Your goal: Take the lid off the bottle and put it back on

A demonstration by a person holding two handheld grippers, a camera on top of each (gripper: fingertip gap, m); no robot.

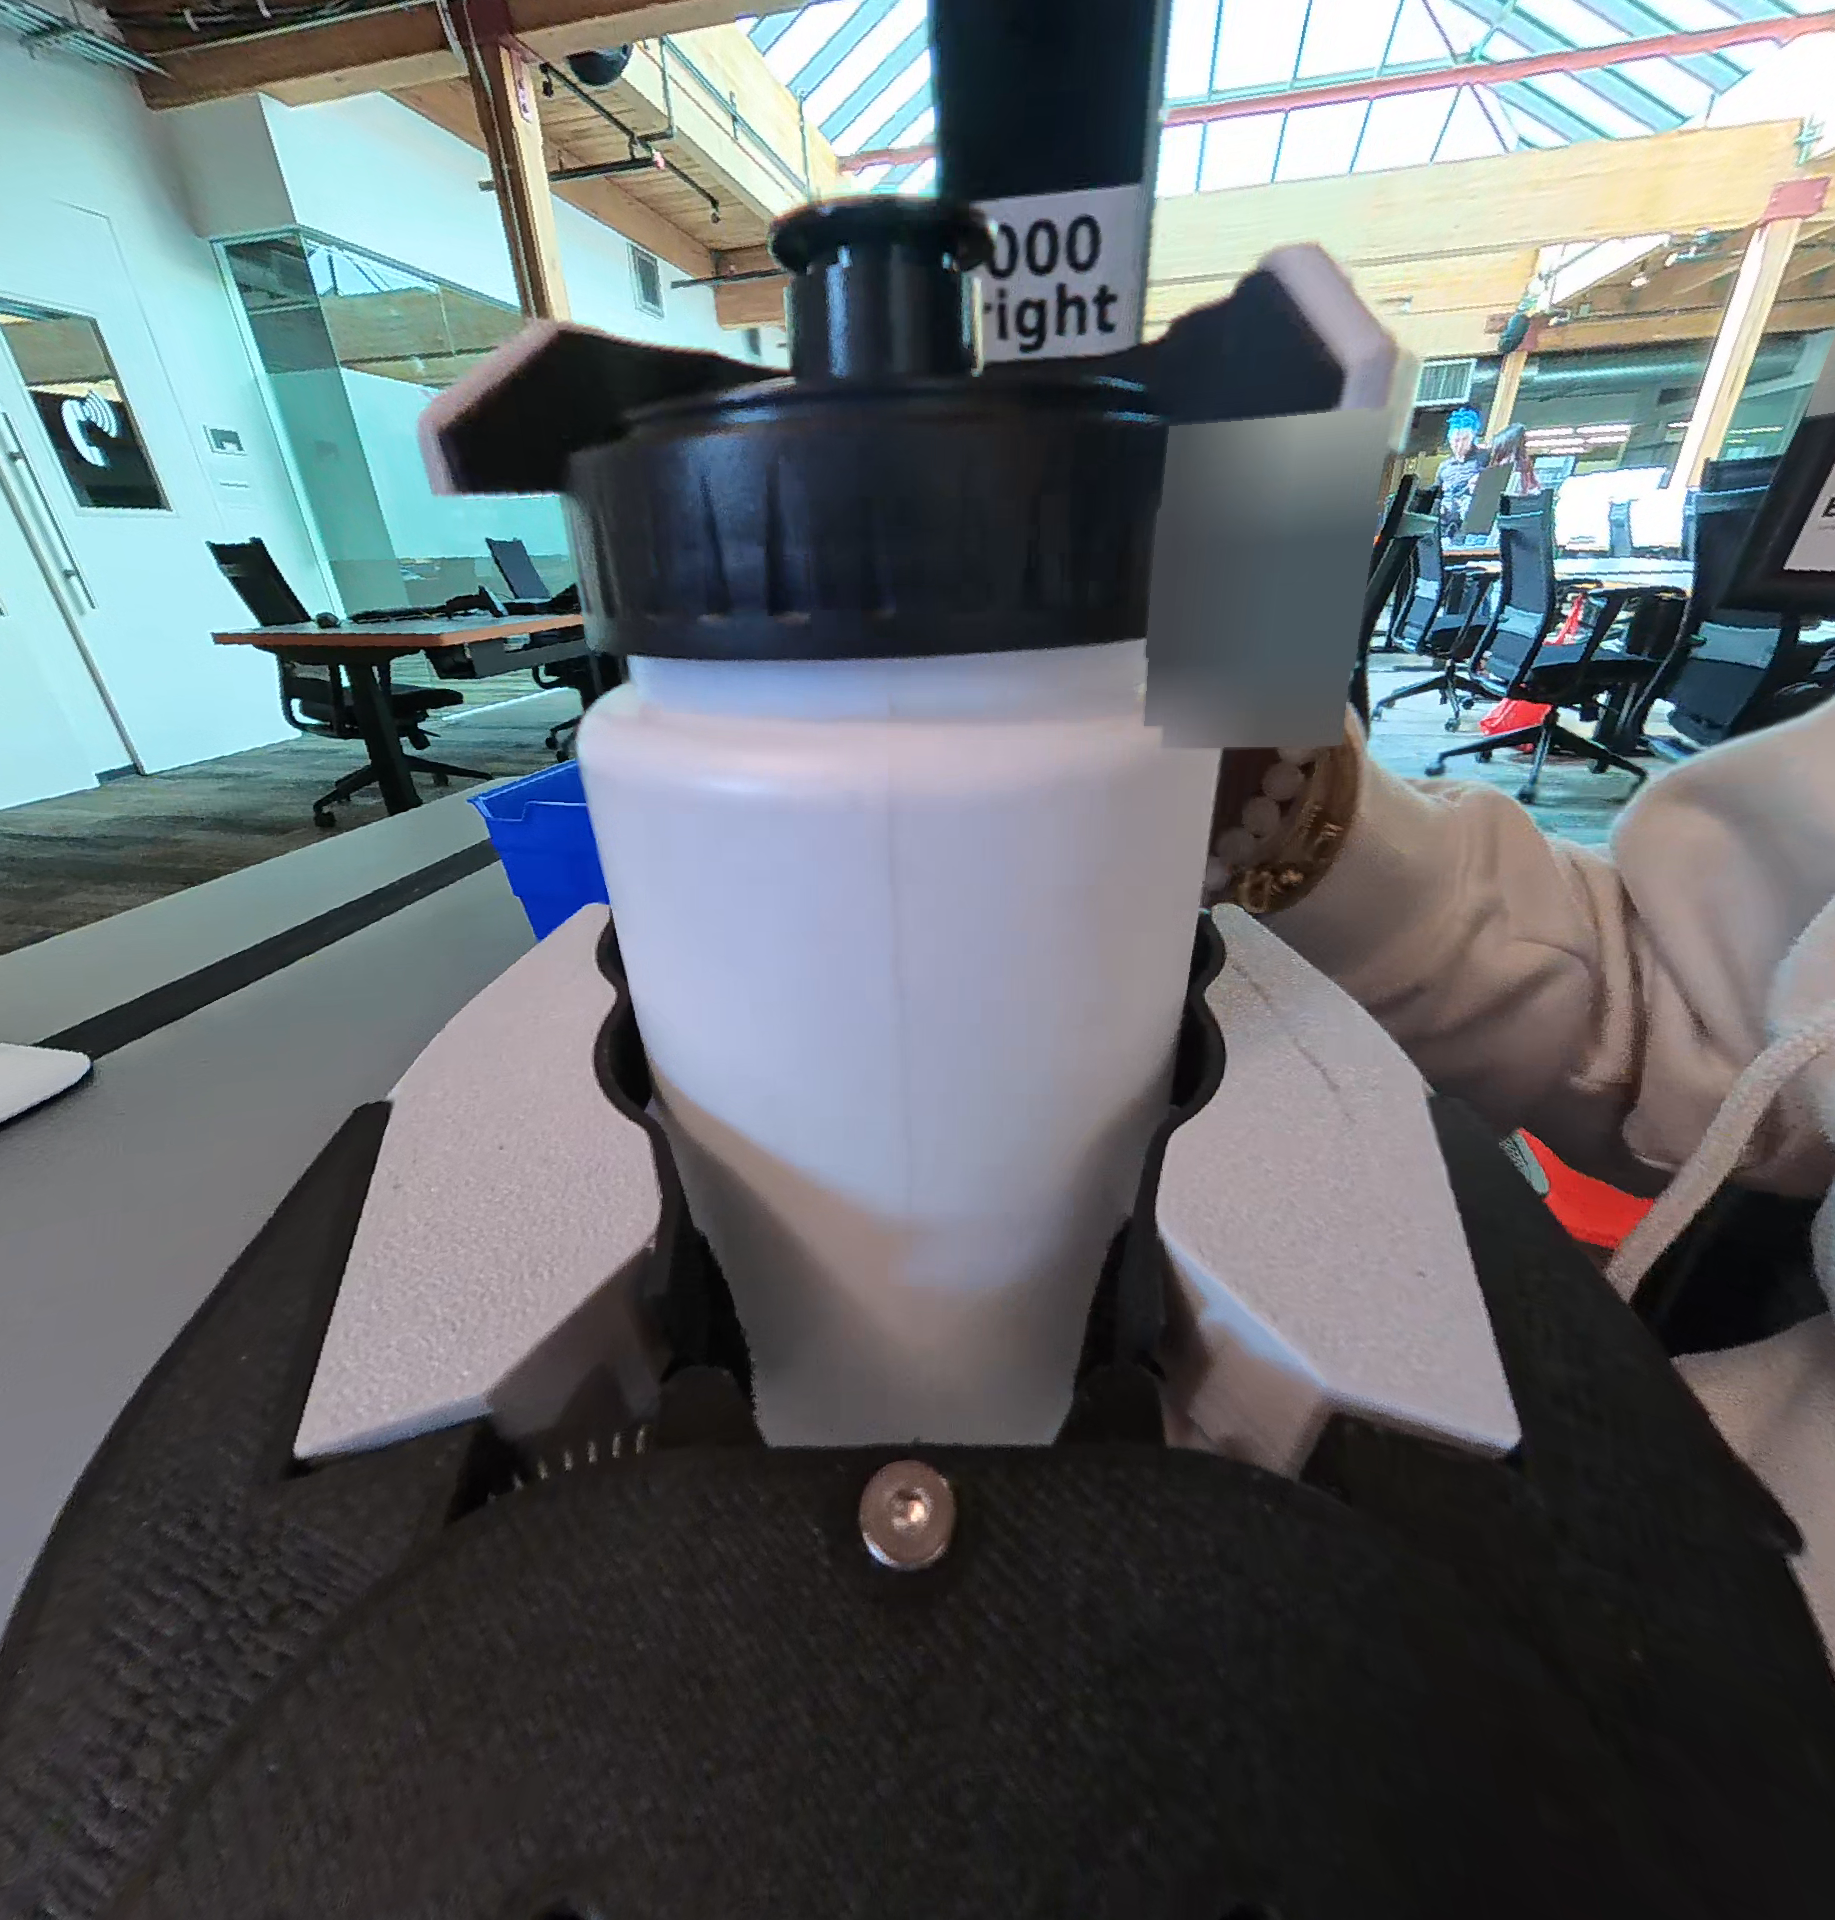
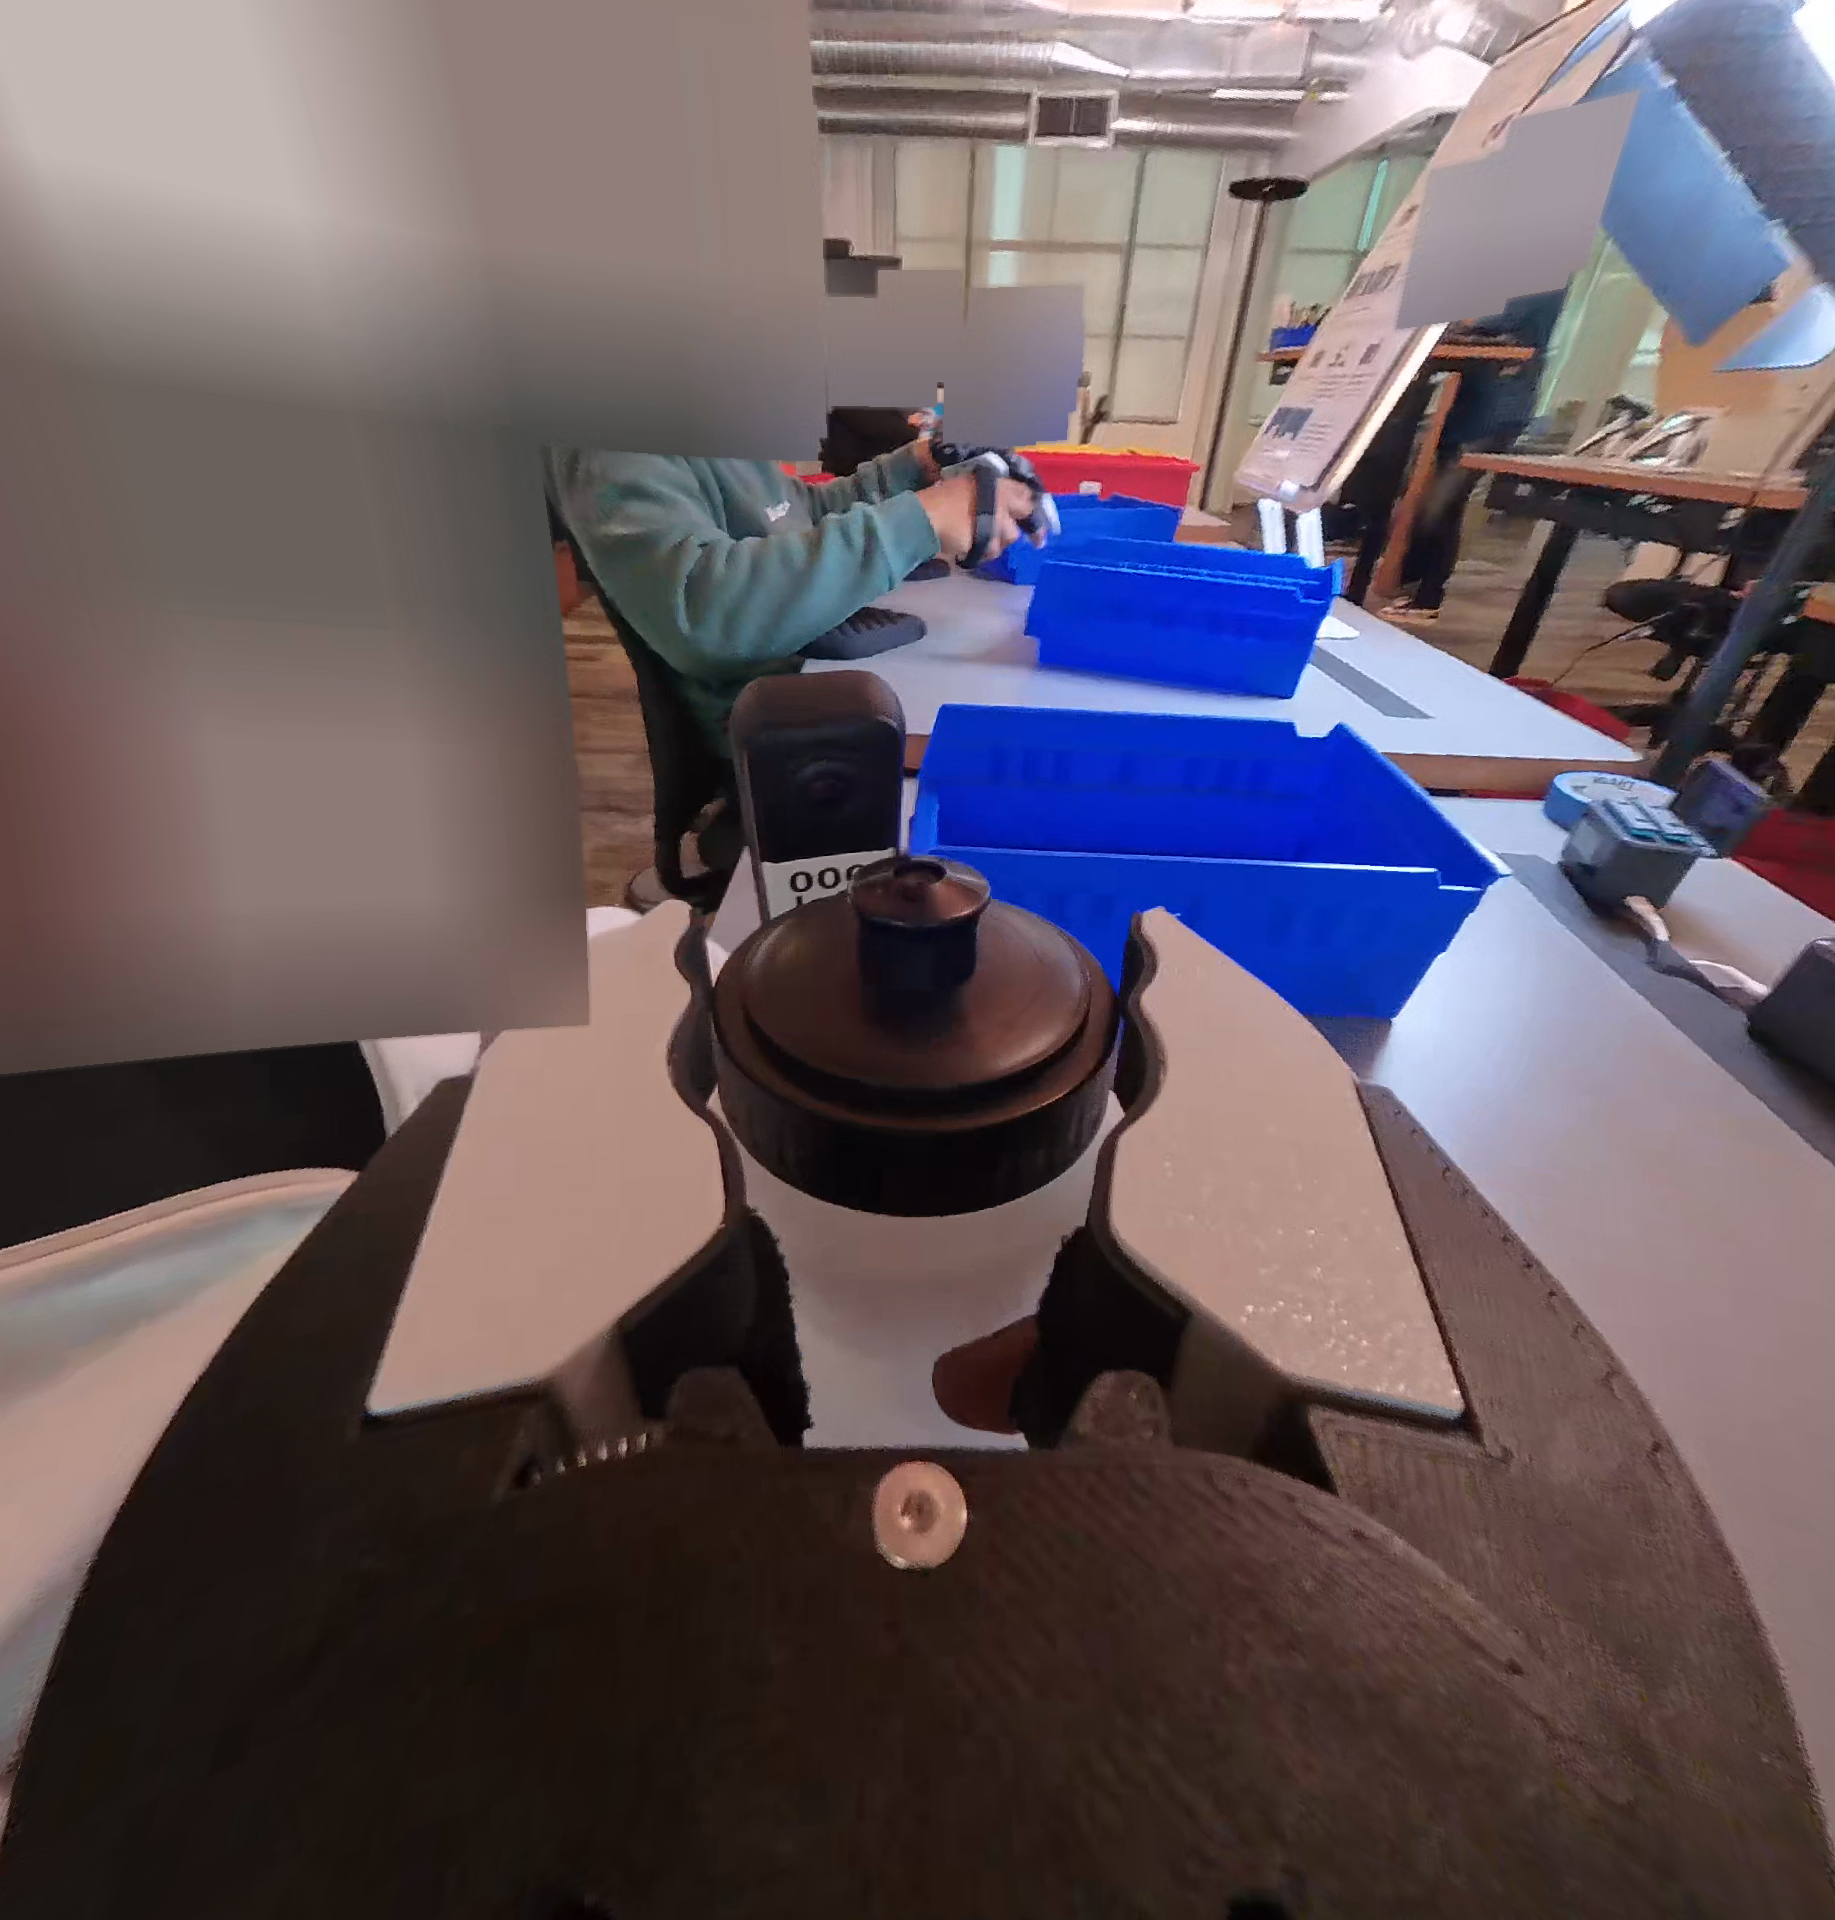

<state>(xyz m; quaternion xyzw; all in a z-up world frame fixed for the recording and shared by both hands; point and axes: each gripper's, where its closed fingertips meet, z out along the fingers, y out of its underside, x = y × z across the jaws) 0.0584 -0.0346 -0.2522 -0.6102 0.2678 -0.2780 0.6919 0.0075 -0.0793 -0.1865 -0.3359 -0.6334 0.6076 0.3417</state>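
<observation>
A white bottle (image 1: 892, 935) with a black ribbed lid (image 1: 871, 530) and spout stands upright, filling the left wrist view. My left gripper (image 1: 908, 930) is shut on the bottle's body, one finger on each side. My right gripper (image 1: 902, 384) comes in from the far side, with its fingers at either side of the lid. In the right wrist view my right gripper (image 2: 918, 935) is shut on the lid (image 2: 913, 1091), and the bottle's white neck (image 2: 892, 1278) shows below it. The left gripper's camera (image 2: 819, 769) rises behind the lid.
A blue bin (image 2: 1183, 862) sits on the grey table (image 2: 1567, 1143) just beyond the bottle, with more blue bins (image 2: 1173, 623) farther back. Small dark devices (image 2: 1630, 852) lie at the right. A person in a green sleeve (image 2: 747, 561) works at the far table. A cream sleeve (image 1: 1515, 935) is at the right. Left tips to right tips: about 8 cm.
</observation>
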